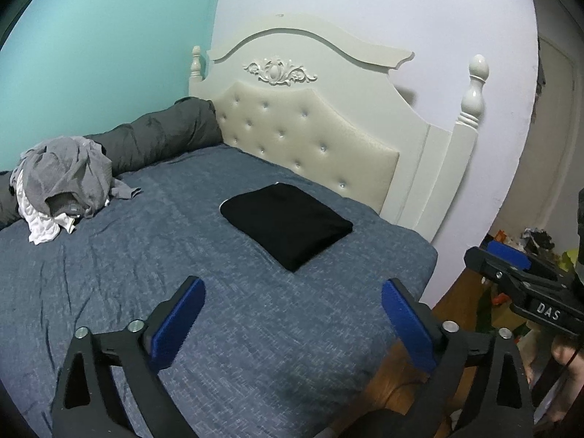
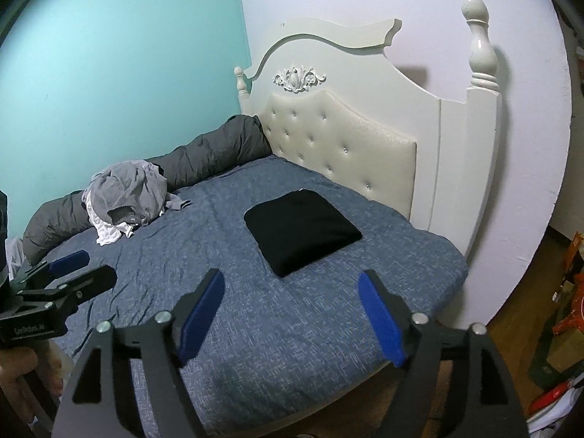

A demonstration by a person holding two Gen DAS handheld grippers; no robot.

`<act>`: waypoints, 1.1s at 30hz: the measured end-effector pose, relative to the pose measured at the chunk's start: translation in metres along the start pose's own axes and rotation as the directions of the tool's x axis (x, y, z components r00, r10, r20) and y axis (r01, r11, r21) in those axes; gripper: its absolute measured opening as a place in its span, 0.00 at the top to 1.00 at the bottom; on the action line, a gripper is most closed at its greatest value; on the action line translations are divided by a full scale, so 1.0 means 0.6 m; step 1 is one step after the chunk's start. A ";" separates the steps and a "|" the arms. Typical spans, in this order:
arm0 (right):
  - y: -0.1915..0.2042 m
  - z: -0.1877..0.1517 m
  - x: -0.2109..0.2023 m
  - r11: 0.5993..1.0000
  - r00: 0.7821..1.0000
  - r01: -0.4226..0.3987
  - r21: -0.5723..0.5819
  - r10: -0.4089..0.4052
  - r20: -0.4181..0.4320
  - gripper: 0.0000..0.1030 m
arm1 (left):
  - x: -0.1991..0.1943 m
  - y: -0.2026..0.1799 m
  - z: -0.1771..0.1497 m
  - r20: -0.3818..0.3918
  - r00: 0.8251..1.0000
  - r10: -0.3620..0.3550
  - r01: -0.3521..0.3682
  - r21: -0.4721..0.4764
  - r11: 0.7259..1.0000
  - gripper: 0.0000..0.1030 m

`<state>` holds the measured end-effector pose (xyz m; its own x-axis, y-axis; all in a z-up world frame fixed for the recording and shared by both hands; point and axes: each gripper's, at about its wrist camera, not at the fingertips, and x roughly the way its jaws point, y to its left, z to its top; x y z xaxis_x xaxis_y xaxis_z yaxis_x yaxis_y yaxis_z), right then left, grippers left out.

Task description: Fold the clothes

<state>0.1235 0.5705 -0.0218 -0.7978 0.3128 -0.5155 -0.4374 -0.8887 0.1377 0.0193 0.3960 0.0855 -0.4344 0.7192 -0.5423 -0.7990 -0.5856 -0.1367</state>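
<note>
A black garment [image 1: 288,226] [image 2: 303,230] lies folded into a neat rectangle on the blue bed sheet [image 1: 182,255] [image 2: 292,328], near the headboard. A loose pile of grey and white clothes [image 1: 65,182] [image 2: 127,197] sits at the bed's far left. My left gripper [image 1: 292,288] [image 2: 91,266] hovers open over the near part of the bed, with nothing between its blue pads. My right gripper [image 2: 292,277] [image 1: 481,252] is held open beside it, just short of the black garment, also with nothing in it.
A rolled dark grey duvet [image 1: 157,135] [image 2: 219,146] lies along the turquoise wall. The white tufted headboard [image 1: 310,138] [image 2: 346,146] stands behind the bed. Wooden floor with clutter [image 2: 562,321] lies to the right of the bed. A hand [image 2: 22,368] grips the left tool.
</note>
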 end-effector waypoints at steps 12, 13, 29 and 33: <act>-0.002 -0.015 -0.020 0.999 0.999 0.042 0.020 -0.042 0.013 0.04 | -0.013 0.002 -0.009 0.007 1.000 0.021 -0.020 -0.005 1.000 0.00; -0.002 -0.016 -0.022 0.999 0.999 0.045 0.021 -0.046 0.014 0.04 | -0.014 0.000 -0.010 0.009 1.000 0.022 -0.022 -0.002 1.000 0.00; -0.005 -0.025 -0.034 0.998 0.999 0.049 0.035 -0.050 0.018 0.04 | -0.037 -0.011 -0.021 0.024 0.999 0.031 -0.031 0.004 1.000 0.00; -0.006 -0.026 -0.033 0.998 0.999 0.047 0.036 -0.047 0.011 0.04 | -0.040 -0.014 -0.023 0.033 0.999 0.041 -0.042 0.021 0.999 0.00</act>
<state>0.1476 0.5624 -0.0252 -0.7807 0.3581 -0.5121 -0.4888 -0.8605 0.1436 0.0424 0.3787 0.0881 -0.4800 0.7064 -0.5202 -0.7886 -0.6072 -0.0970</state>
